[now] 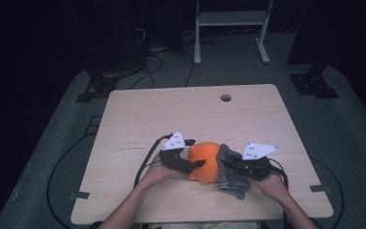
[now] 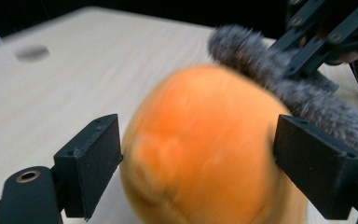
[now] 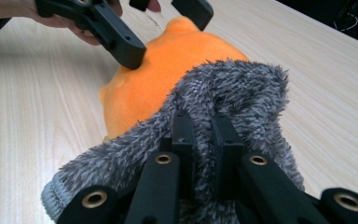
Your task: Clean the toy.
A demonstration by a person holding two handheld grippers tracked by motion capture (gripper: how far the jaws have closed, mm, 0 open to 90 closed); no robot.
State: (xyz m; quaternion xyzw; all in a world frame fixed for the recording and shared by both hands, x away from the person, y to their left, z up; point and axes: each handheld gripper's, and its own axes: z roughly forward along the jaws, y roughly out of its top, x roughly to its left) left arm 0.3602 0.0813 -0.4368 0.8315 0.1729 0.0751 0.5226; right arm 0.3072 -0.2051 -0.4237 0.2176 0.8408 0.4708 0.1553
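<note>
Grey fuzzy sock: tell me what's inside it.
The grey fuzzy sock is pulled partway over an orange plush ball, whose covered side is hidden. The right gripper pinches the sock; what else lies inside cannot be seen.

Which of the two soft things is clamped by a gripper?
The fuzzy grey cloth: the right gripper pinches it. The orange one sits between open jaws.

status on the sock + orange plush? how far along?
Done: the right gripper is shut on the grey fuzzy sock, which lies against the orange plush on the table.
In hand: the left gripper has its jaws wide on either side of the plush, not pressing it.
Left: the sock covers only the plush's right side; most of the plush is bare.
</note>
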